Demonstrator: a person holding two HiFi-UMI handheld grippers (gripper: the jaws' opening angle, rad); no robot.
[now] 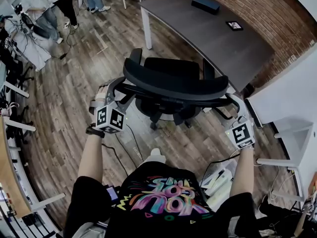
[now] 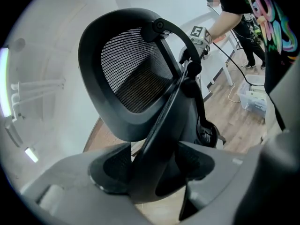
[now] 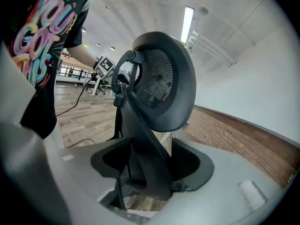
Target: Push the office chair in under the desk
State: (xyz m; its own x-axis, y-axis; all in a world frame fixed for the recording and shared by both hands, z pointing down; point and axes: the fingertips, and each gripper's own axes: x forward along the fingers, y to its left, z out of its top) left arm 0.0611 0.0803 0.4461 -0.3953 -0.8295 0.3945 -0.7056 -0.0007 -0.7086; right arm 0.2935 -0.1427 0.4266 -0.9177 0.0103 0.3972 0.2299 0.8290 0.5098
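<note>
A black office chair (image 1: 173, 83) stands with its mesh back toward me and its seat facing the grey desk (image 1: 213, 33); the seat's far edge lies close to the desk's near edge. My left gripper (image 1: 117, 93) is shut on the left end of the chair's back frame. In the left gripper view the black frame bar (image 2: 161, 125) fills the gap between the pads of the left gripper (image 2: 154, 168). My right gripper (image 1: 233, 107) is shut on the frame's right end. The right gripper view shows the bar (image 3: 140, 135) wedged between the pads of the right gripper (image 3: 145, 165).
A black box (image 1: 205, 4) and a small dark tablet (image 1: 234, 26) lie on the desk. A brick wall (image 1: 277, 14) runs behind it. A white cabinet (image 1: 290, 98) stands at the right. Cables (image 1: 131, 143) trail on the wood floor. People (image 1: 49, 6) stand far left.
</note>
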